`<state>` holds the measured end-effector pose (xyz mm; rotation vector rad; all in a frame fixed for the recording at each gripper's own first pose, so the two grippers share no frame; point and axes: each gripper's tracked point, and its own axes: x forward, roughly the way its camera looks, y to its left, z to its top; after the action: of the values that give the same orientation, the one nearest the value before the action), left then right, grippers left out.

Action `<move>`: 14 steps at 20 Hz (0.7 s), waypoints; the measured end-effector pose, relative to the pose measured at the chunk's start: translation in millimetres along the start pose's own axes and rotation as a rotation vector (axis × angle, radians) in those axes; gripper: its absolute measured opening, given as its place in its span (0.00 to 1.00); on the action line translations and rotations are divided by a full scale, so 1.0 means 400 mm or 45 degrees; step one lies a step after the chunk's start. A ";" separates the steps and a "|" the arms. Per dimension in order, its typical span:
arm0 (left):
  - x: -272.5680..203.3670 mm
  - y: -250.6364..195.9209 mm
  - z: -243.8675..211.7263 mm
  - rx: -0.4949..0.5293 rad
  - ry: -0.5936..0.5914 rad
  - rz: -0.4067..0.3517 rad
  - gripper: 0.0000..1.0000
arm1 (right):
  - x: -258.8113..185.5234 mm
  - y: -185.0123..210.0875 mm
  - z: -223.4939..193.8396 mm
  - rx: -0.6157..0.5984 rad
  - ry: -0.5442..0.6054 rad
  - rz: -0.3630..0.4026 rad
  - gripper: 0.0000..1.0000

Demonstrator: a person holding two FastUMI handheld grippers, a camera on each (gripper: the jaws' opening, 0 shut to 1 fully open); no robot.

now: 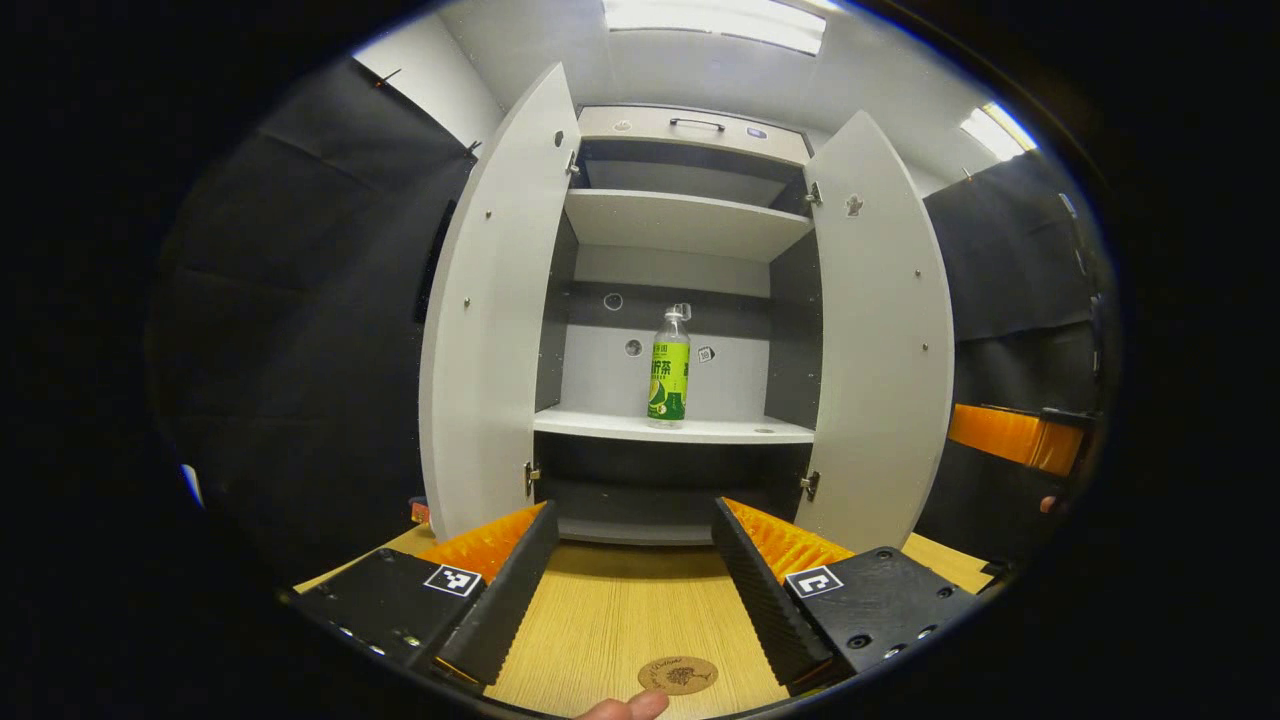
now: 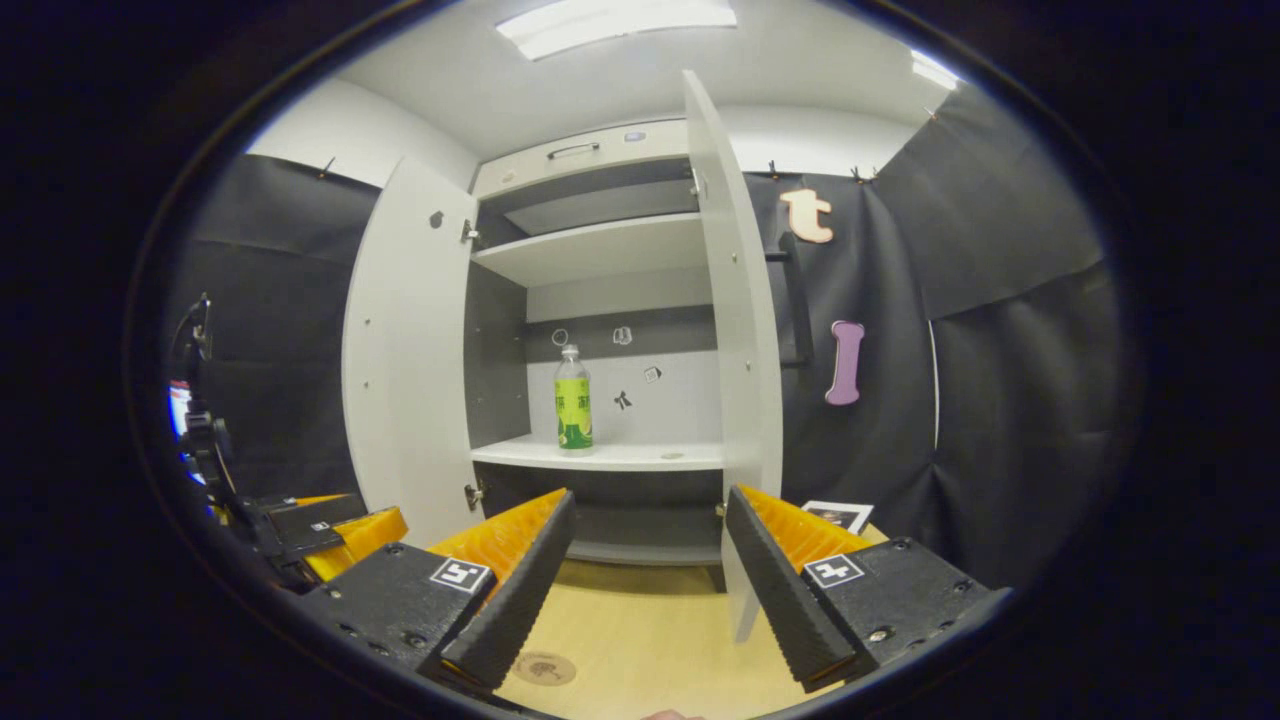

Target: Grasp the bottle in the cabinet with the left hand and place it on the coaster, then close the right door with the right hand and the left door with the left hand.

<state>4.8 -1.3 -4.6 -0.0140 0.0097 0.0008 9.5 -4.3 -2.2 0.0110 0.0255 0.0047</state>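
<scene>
One bottle (image 1: 669, 368) stands upright on the lower white shelf (image 1: 672, 428) of the open cabinet (image 1: 690, 128), a slim clear-plastic cylinder with a narrow neck, a pale cap and a glossy green and yellow label wrapped round its body. In the right gripper view the same bottle (image 2: 573, 399) stands toward the left half of that shelf (image 2: 600, 455), apart from the side walls. A second flat white shelf (image 1: 685, 218) sits above it, and the cabinet's inner back is part grey, part white, with a few small stickers.

Two smooth, matte white doors hang wide open: the left door (image 1: 490, 320) and the right door (image 1: 885, 330), each dotted with small screw heads and carried on metal hinges.

One round coaster (image 1: 678, 675), brown and cork-like with a dark printed figure, lies flat on the light wood-grain counter (image 1: 620, 610) in front of the cabinet, well apart from the bottle. A fingertip (image 1: 625, 708) shows just beside it at the bottom edge.

The left tongs (image 1: 635, 590) are spread apart over the counter, holding nothing; their inner faces are ribbed. The right tongs (image 2: 645, 590) are likewise spread wide and empty, with the same ridged faces, and the coaster (image 2: 543, 668) lies near their left finger.
</scene>
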 end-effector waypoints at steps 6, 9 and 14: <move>-0.012 0.018 0.006 -0.017 -0.008 0.028 0.95 | -0.014 0.004 -0.007 0.027 0.006 0.000 0.95; -0.021 0.019 0.014 -0.012 -0.023 0.029 0.95 | -0.029 0.001 -0.012 0.025 0.008 -0.010 0.99; -0.003 -0.008 -0.001 -0.048 0.025 -0.043 0.94 | -0.043 0.000 -0.019 0.010 0.019 -0.031 0.99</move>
<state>3.6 -4.7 -4.9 -0.0521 0.0292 -0.0328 -7.8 -4.2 -9.4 0.0182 0.0407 -0.0193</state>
